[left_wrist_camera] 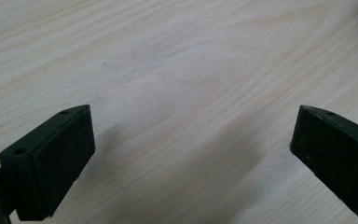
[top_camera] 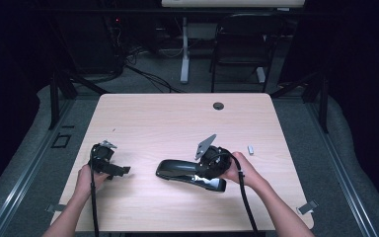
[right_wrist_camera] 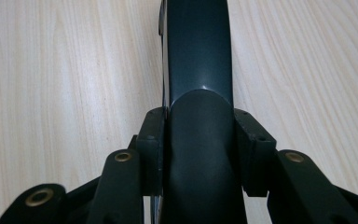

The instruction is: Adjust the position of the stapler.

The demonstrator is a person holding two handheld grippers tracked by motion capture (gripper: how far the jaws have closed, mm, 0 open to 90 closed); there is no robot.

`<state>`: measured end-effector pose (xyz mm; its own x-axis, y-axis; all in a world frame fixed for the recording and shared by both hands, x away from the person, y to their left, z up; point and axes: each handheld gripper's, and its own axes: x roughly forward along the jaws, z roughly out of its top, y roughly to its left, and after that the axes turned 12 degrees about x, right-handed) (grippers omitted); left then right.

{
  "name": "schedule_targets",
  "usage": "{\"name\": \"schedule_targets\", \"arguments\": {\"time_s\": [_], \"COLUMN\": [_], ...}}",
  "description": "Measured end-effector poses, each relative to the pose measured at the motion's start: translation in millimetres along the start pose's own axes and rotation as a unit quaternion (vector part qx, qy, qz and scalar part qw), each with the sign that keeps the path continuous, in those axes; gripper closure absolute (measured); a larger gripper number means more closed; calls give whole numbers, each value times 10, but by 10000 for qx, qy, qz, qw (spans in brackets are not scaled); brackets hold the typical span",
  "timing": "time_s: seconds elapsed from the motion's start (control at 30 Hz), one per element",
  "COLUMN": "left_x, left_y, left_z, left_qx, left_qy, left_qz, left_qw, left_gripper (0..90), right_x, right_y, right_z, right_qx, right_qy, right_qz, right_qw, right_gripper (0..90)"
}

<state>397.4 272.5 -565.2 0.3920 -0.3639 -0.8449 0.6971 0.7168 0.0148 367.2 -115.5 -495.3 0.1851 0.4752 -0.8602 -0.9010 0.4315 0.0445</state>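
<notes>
A long black stapler (top_camera: 180, 170) lies on the light wooden table (top_camera: 177, 123), right of centre near the front, its nose pointing left. My right gripper (top_camera: 205, 168) is shut on its rear half. In the right gripper view the two pads (right_wrist_camera: 154, 140) press on either side of the stapler's glossy body (right_wrist_camera: 198, 60), which runs away from the camera. My left gripper (top_camera: 121, 170) is held low at the front left, pointing right toward the stapler and well apart from it. Its jaws stand wide open over bare wood (left_wrist_camera: 191, 140).
A small pale block (top_camera: 250, 148) lies right of the right hand. A round cable hole (top_camera: 218, 105) sits near the far edge. Beyond the table stand a black chair (top_camera: 246, 39) and a desk leg (top_camera: 184, 49). Tape strips (top_camera: 307, 207) mark the front corners.
</notes>
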Motion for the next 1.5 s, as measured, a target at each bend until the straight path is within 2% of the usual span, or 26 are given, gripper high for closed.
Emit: {"name": "schedule_targets", "arguments": {"time_s": [0.03,0.1,0.17,0.23,0.47,0.53,0.67,0.73,0.8,0.83,0.87,0.9,0.93,1.03,1.2,1.3,1.4,1.5], "left_x": [-4,-9,-13,-21,-24,-24,-28,-30,-32,-35,-36,-37,-37,-43,-28,-8,-13,-10], "left_y": [-2,-5,-12,-17,-41,-47,-45,-47,-44,-42,-41,-38,-36,-39,-53,-59,-71,-69], "left_z": [2,4,6,9,24,25,23,22,20,17,14,10,7,8,22,34,39,38], "left_qx": [4,9,8,29,25,35,36,36,41,35,32,31,23,30,51,34,52,53], "left_qy": [-13,-17,-41,-67,-71,-74,-66,-77,-90,-97,-101,-98,-93,-104,-101,-78,-126,-136], "left_qz": [-6,-22,-27,-29,-49,-39,-40,-36,-46,-47,-49,-52,-49,-46,-66,-125,-140,-185], "left_qw": [10000,10000,10000,10000,10000,10000,10000,10000,9999,9999,9999,9999,9999,9999,9999,9999,9998,9997], "left_gripper": [0,0,0,0,0,0,0,0,0,0,0,0,0,0,0,0,0,0], "right_x": [2,3,-3,6,17,23,25,18,22,27,18,11,-9,-132,-231,-267,-271,-269], "right_y": [-3,-5,-7,-3,-110,-108,-112,-117,-112,-101,-95,-92,-100,-99,-82,-110,-134,-133], "right_z": [-5,-5,6,3,32,30,38,60,80,80,86,81,69,-29,-244,-341,-387,-397], "right_qx": [-76,-113,-330,-323,-620,-599,-710,-822,-799,-726,-677,-548,-413,-149,236,542,615,610], "right_qy": [-13,-18,44,-5,14,-22,-12,91,172,192,301,353,425,381,289,104,70,27], "right_qz": [82,98,148,194,424,430,418,366,329,293,179,105,85,-78,-380,-343,-226,-248], "right_qw": [9999,9999,9993,9993,9972,9973,9966,9959,9961,9967,9971,9978,9982,9991,9986,9979,9978,9978], "right_gripper": [597,597,597,597,597,597,596,594,588,571,523,445,411,390,437,477,523,525]}}
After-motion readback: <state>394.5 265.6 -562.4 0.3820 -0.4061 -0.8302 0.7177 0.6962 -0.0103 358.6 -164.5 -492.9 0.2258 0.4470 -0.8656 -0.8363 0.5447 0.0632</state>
